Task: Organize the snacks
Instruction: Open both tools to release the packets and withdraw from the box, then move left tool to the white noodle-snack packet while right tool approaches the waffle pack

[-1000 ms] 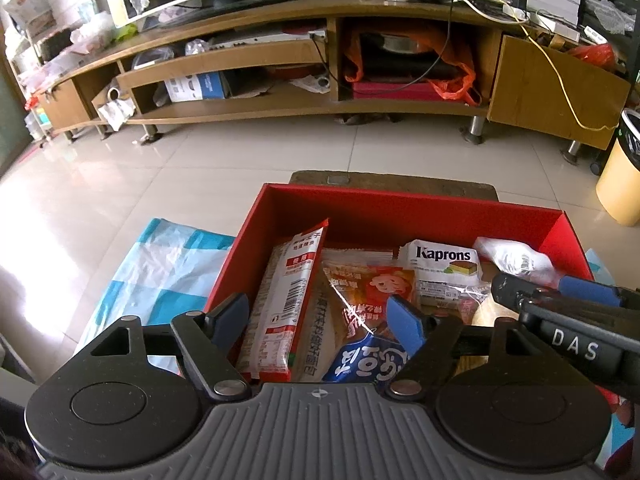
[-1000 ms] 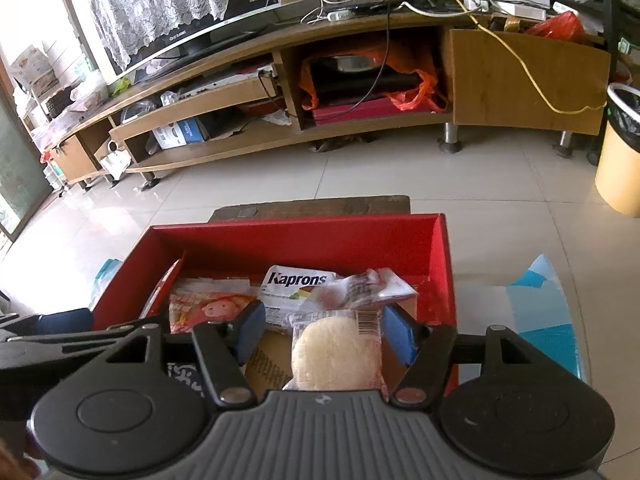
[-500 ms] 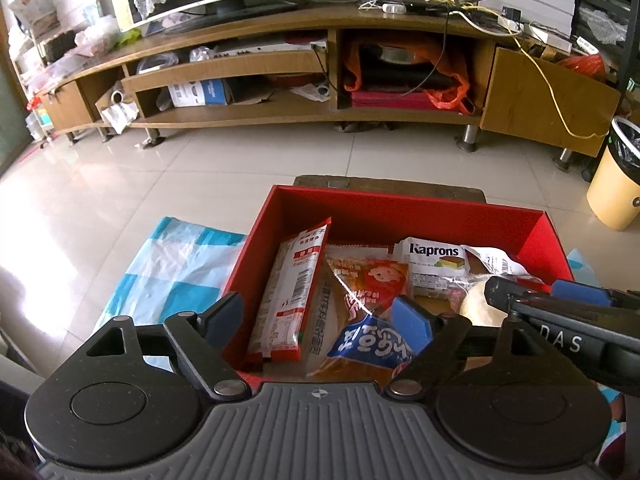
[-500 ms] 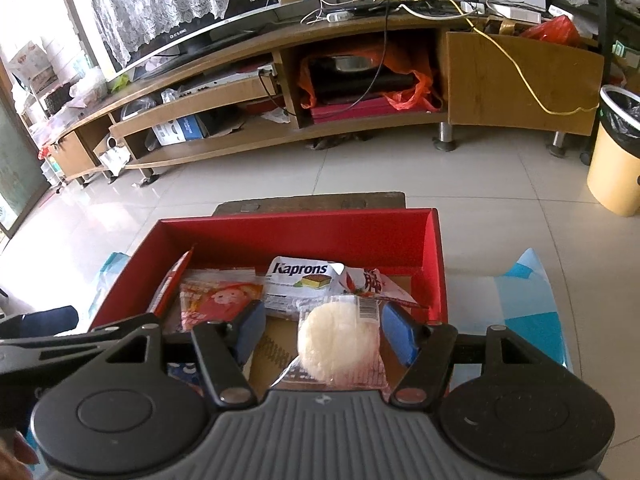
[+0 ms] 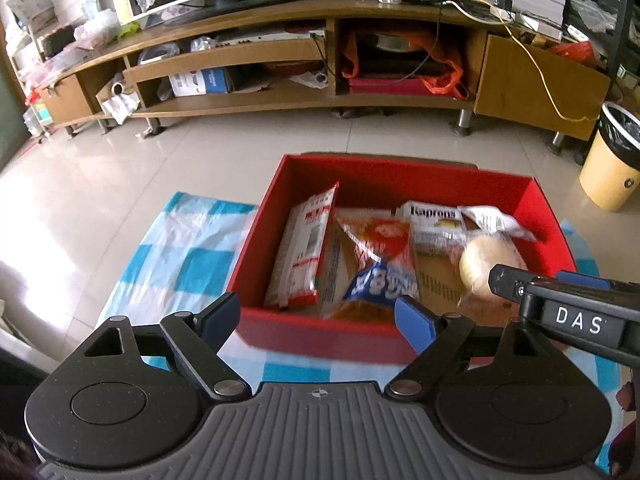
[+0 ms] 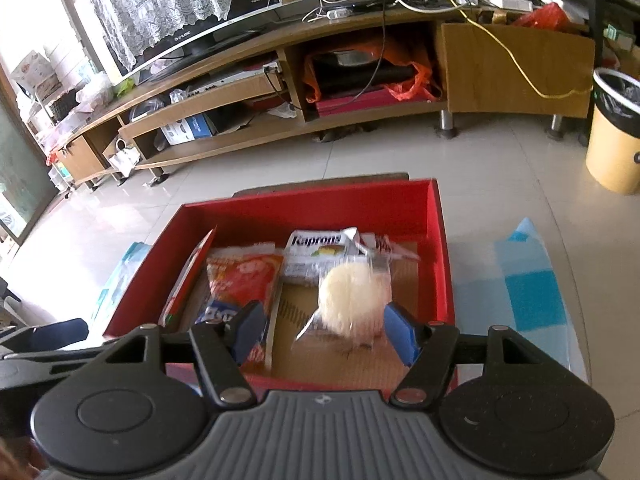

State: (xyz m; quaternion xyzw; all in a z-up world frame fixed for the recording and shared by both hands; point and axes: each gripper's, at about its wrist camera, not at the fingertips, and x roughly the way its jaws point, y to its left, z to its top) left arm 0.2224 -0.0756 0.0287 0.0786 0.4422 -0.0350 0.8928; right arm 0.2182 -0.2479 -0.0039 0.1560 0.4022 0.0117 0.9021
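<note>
The left tongs (image 5: 318, 320) stand wide open and hold nothing, their blue pads hanging over the near wall of a red box (image 5: 400, 184) without touching it. The right tongs (image 6: 326, 330) are also spread wide; a clear packet holding a round pale cake (image 6: 350, 294) lies loose between their pads, blurred, and whether it touches the right-hand pad cannot be told. From the left view the same cake (image 5: 486, 262) sits in the box's right part, just ahead of the right tongs' black tip. Ahead of the left tongs, inside the box, a long red-and-white packet (image 5: 304, 252) leans against the left wall, with an orange-and-blue bag (image 5: 380, 256) just beside it toward the middle. Farther back lies a white Kaprons packet (image 5: 434, 220), touching a crinkled clear wrapper (image 5: 494, 220) to its right. The box rests on a blue-and-white checked cloth (image 5: 180, 248), which spreads out to the left of the left tongs.
</note>
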